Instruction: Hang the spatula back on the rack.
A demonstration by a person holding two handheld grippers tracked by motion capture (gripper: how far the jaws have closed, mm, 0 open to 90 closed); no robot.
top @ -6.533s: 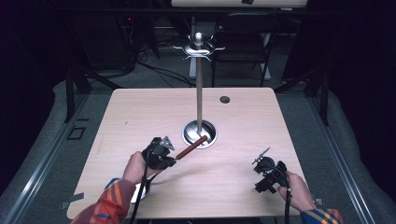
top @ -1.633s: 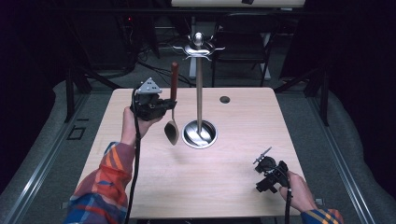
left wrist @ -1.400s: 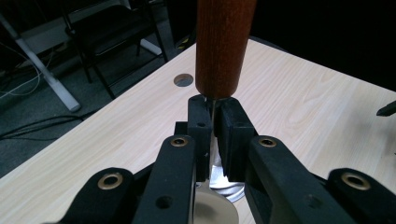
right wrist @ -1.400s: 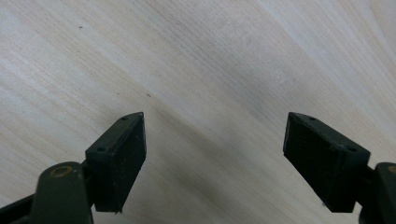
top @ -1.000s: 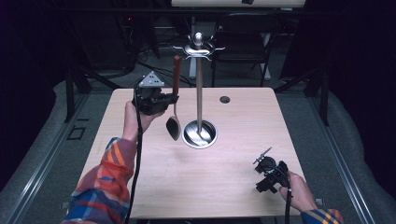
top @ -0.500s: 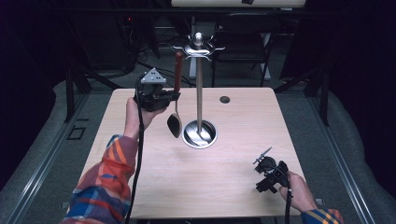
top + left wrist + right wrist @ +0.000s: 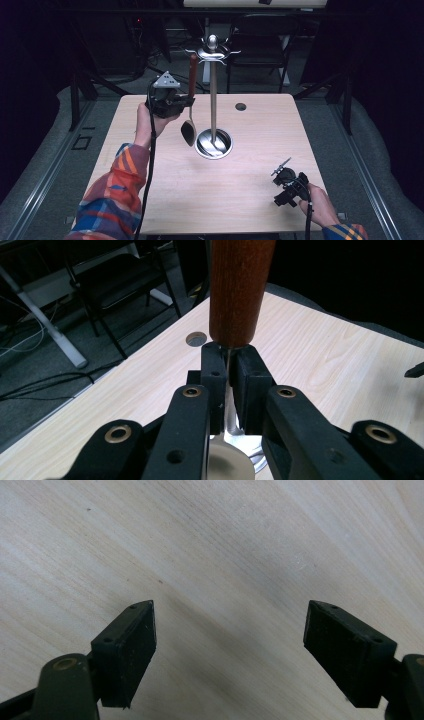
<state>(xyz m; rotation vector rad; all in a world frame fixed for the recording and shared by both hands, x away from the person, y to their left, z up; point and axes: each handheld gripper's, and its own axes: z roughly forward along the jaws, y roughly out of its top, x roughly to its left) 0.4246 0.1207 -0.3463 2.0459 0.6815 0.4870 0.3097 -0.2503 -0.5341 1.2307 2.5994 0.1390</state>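
Light wood-grain tabletop [image 7: 150,130] with a round cable hole [image 7: 240,106] near the far edge is sitting in a dark room, grey carpet around it, black chair [image 7: 260,50] and cables behind. Left gripper [image 7: 181,102] fingers are clamping the thin metal neck of a wooden-handled steel spoon [image 7: 190,100], holding it upright in the air just left of the chrome hook stand [image 7: 213,90], bowl down. Right gripper [image 7: 281,167] is hovering low at the near right, fingers [image 7: 125,650] spread wide over bare wood.

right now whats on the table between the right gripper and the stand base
Nothing: in the high view, bare table lies between the right gripper and the stand base.
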